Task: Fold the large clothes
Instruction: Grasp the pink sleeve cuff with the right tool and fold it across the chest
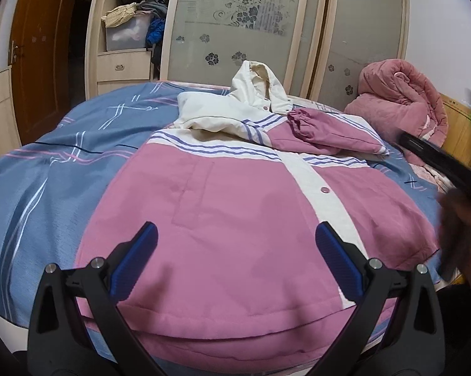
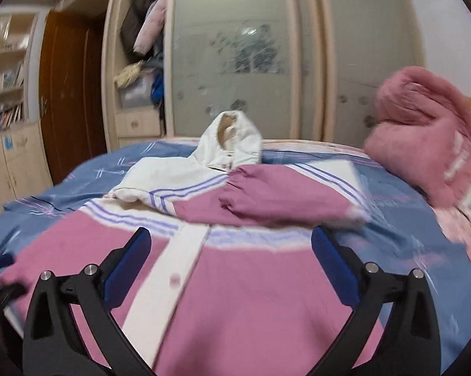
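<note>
A pink and white hooded jacket [image 1: 235, 213] lies front-up on the bed, its white hood [image 1: 260, 84] at the far end. Both sleeves are folded in across the chest; the pink cuff [image 1: 301, 125] lies on top. It also shows in the right wrist view [image 2: 260, 297], with its hood [image 2: 235, 138] and cuff [image 2: 260, 194]. My left gripper [image 1: 235, 260] is open and empty over the jacket's lower left part near the hem. My right gripper [image 2: 232, 266] is open and empty over the jacket's lower right part, by the white button placket [image 2: 173, 266]. The view is blurred.
The bed has a blue patterned sheet [image 1: 63, 156]. A bundled pink quilt [image 1: 401, 100] lies at the far right of the bed. A wardrobe with frosted sliding doors [image 1: 235, 25] and an open shelf of clothes stands behind. A dark blurred shape, probably the right gripper's body [image 1: 439, 163], is at the right edge.
</note>
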The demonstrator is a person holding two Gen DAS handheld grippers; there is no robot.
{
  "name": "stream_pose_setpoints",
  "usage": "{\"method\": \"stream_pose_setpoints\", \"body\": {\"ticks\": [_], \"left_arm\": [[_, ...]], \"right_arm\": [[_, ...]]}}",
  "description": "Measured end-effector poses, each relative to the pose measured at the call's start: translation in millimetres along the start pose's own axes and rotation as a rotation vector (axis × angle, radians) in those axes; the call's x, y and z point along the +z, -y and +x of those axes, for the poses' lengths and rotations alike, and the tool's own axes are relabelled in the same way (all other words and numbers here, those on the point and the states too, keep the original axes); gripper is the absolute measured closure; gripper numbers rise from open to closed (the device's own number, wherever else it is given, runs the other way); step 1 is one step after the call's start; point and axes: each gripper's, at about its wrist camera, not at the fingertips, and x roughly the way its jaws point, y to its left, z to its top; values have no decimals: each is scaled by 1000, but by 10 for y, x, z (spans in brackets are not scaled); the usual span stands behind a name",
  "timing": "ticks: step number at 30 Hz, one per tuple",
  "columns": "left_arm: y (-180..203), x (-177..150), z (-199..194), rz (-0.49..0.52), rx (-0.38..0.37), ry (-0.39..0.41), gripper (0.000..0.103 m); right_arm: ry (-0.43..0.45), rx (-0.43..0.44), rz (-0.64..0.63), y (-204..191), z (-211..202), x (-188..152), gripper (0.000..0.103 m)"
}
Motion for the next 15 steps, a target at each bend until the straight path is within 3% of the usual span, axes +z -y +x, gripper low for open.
{"method": "stream_pose_setpoints", "body": {"ticks": [4,6,15], "left_arm": [[27,-31,17,12,15,-4,2],[11,-51,29,-1,26,-3,2],[108,-83,92,26,79,16,2]], "right_arm": [[33,-124,26,127,-635,-510,1],[26,-167,49,200,-723,-716,1],[-81,-175,16,326,-527,-876,1]]}}
